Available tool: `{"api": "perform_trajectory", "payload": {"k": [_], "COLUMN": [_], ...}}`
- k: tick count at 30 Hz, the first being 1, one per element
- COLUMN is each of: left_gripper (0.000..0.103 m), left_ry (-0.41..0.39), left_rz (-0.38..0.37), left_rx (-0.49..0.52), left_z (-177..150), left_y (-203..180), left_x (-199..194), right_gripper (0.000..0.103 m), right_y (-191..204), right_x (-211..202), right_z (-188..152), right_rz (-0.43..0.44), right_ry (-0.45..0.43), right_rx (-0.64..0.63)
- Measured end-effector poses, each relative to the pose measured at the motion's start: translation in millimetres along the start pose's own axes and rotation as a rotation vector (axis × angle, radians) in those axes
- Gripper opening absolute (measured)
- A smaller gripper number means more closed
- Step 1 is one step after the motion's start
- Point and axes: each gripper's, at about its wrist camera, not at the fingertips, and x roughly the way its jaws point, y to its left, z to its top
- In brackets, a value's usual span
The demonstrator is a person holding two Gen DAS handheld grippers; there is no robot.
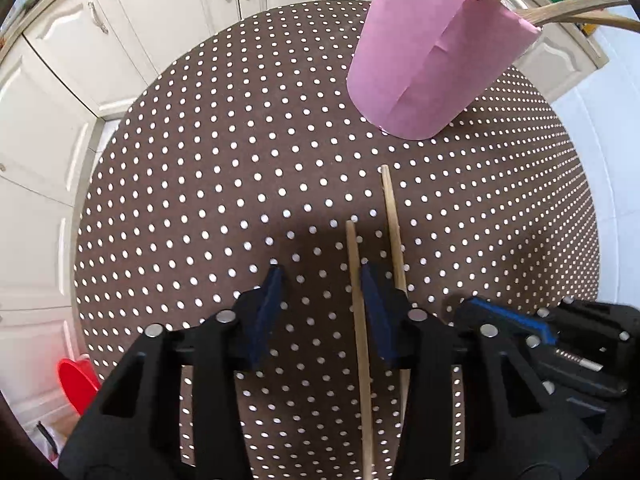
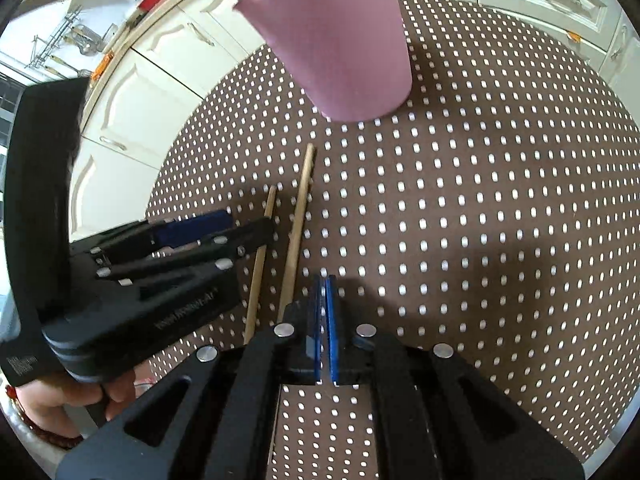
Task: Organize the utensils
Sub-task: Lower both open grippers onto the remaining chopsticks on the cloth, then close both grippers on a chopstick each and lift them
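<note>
Two wooden chopsticks lie side by side on the brown polka-dot table. In the left wrist view, the shorter-looking chopstick (image 1: 357,300) runs between my left gripper's (image 1: 320,276) open blue-padded fingers, close to the right pad; the other chopstick (image 1: 393,232) lies just outside that pad. A pink cup (image 1: 432,52) holding wooden utensils (image 1: 572,12) stands beyond. In the right wrist view, my right gripper (image 2: 325,280) is shut and empty, right of both chopsticks (image 2: 298,216). The left gripper (image 2: 224,228) shows there over the left chopstick (image 2: 262,248). The pink cup (image 2: 344,40) stands ahead.
The round table (image 1: 200,160) with its dotted cloth ends near white kitchen cabinets (image 1: 60,60). A red bowl-like object (image 1: 78,380) sits below the table's left edge. The cloth also fills the right wrist view (image 2: 480,200).
</note>
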Motion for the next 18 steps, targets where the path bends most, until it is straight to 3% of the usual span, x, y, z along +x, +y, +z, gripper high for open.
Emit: {"api": "perform_trajectory", "payload": {"k": [2,5,10,18], "left_gripper": [0.023,0.01,0.006,0.005], "left_ry": [-0.01,-0.014,-0.02,-0.057], "left_rz": [0.041,0.025,0.003,-0.031], "left_rx": [0.015,-0.02,-0.062,-0.13], "left_z": [2.4,1.6,-2.2,-8.9], "left_y": [0.2,9.1,22.2,50.1], "left_x": [-0.1,-1.3,-5.9,-18.9], "right_gripper": [0.003,0.003,0.003,0.0], "right_y": [0.2,5.2,16.9,42.7], "right_x": [1.9,9.0,20.7,40.3], "right_z": [7.2,14.5,29.3,38.8], "right_rz": [0.002,0.004,0.009,-0.094], "right_ry": [-0.001,0.008,0.012,0.041], "right_rx": [0.002,-0.01,-0.033,-0.118]}}
